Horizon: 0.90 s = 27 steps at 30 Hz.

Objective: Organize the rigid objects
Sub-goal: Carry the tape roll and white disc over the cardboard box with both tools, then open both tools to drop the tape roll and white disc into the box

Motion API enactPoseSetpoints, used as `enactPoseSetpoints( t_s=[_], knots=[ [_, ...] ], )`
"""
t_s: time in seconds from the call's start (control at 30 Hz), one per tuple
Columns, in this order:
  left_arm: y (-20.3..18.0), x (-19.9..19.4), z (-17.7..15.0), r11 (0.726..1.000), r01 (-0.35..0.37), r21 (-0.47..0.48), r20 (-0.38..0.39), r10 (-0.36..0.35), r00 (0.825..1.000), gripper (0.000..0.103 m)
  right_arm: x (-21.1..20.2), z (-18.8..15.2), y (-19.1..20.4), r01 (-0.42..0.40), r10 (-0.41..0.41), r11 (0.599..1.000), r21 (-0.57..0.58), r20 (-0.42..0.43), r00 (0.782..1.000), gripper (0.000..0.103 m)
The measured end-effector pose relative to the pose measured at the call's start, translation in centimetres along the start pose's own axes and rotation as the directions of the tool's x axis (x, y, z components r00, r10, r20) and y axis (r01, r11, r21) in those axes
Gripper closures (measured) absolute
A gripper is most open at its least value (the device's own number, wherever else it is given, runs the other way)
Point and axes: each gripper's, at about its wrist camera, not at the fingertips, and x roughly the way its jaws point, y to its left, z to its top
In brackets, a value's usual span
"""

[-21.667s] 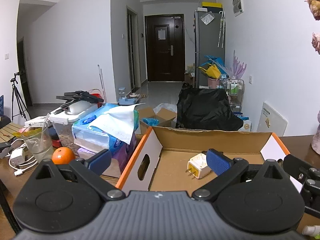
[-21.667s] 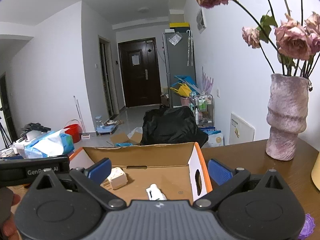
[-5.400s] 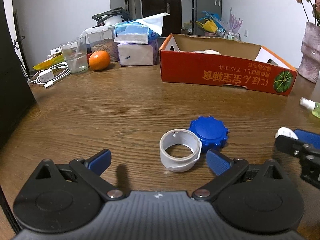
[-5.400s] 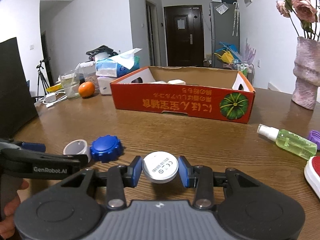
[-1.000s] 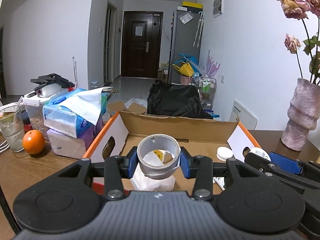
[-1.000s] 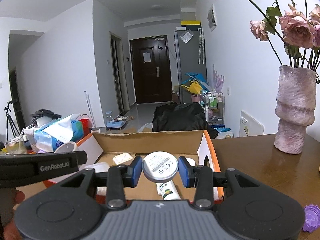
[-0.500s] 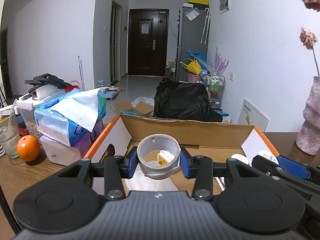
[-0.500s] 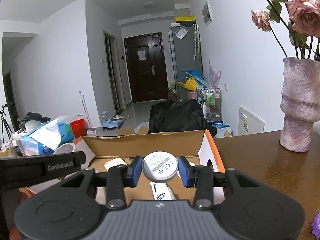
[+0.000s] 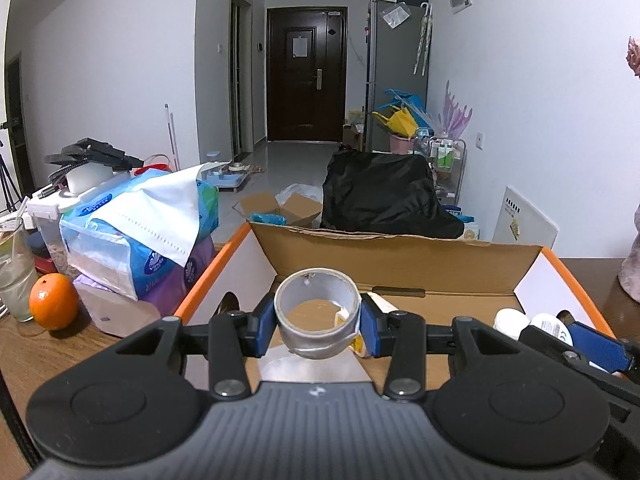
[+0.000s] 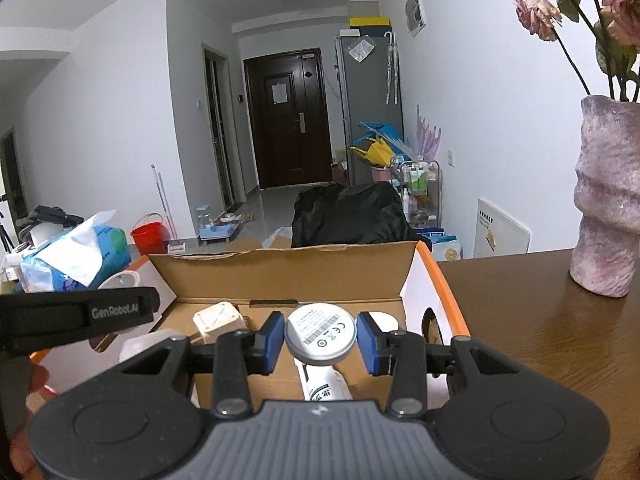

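Left gripper (image 9: pixel 319 330): jaws pinching the tape roll (image 9: pixel 318 312), over the cardboard box (image 9: pixel 400 250).
Right gripper (image 10: pixel 319 338): jaws pinching the white disc (image 10: pixel 320 333), above the box at 12 o'clock.

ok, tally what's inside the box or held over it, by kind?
Tape roll, held in the left gripper: 1
White disc, held in the right gripper: 1
Plug adapter: 1
White tube: 1
Total: 4, all over or in the cardboard box.

"GenRobot.AI" on left gripper (image 10: pixel 120 312), "CE" mark on white disc (image 10: pixel 320 334)
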Motion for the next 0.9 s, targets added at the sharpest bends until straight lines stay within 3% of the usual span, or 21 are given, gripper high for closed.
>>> enactPoseSetpoints(
  t_s=[0.07, 0.2, 0.27, 0.33, 0.43, 0.57, 0.9],
  knots=[
    [0.1, 0.1, 0.0, 1.0, -0.002, 0.0, -0.009, 0.002, 1.0, 0.059, 0.1, 0.0, -0.1, 0.003, -0.003, 1.0, 0.004, -0.004, 1.0, 0.064],
    [0.4, 0.1, -0.1, 1.0, -0.013, -0.008, -0.008, 0.013, 1.0, 0.038, 0.2, 0.0, -0.4, 0.021, -0.021, 1.0, 0.011, -0.019, 1.0, 0.059],
    [0.6, 0.0, -0.1, 1.0, -0.025, -0.012, 0.001, 0.025, 1.0, 0.021, 0.1, 0.1, -0.6, 0.03, -0.03, 0.999, 0.02, -0.018, 0.999, 0.033],
    [0.9, -0.2, 0.0, 0.999, -0.035, -0.022, 0.013, 0.035, 0.999, 0.011, -0.1, 0.1, -0.9, 0.042, -0.042, 0.999, 0.034, -0.007, 0.999, 0.018],
    [1.0, -0.4, 0.1, 0.998, -0.047, -0.029, 0.024, 0.048, 0.999, 0.0, -0.2, 0.1, -1.1, 0.049, -0.049, 0.998, 0.045, -0.001, 0.999, 0.005],
    [1.1, -0.5, 0.2, 0.998, -0.054, -0.032, 0.031, 0.055, 0.998, 0.0, -0.3, 0.1, -1.0, 0.054, -0.054, 0.997, 0.046, 0.009, 0.998, 0.0],
    [1.1, -0.8, 0.1, 0.998, -0.062, -0.032, 0.033, 0.063, 0.997, 0.0, -0.7, 0.4, -1.0, 0.064, -0.065, 0.997, 0.051, 0.019, 0.998, 0.0]
  ],
)
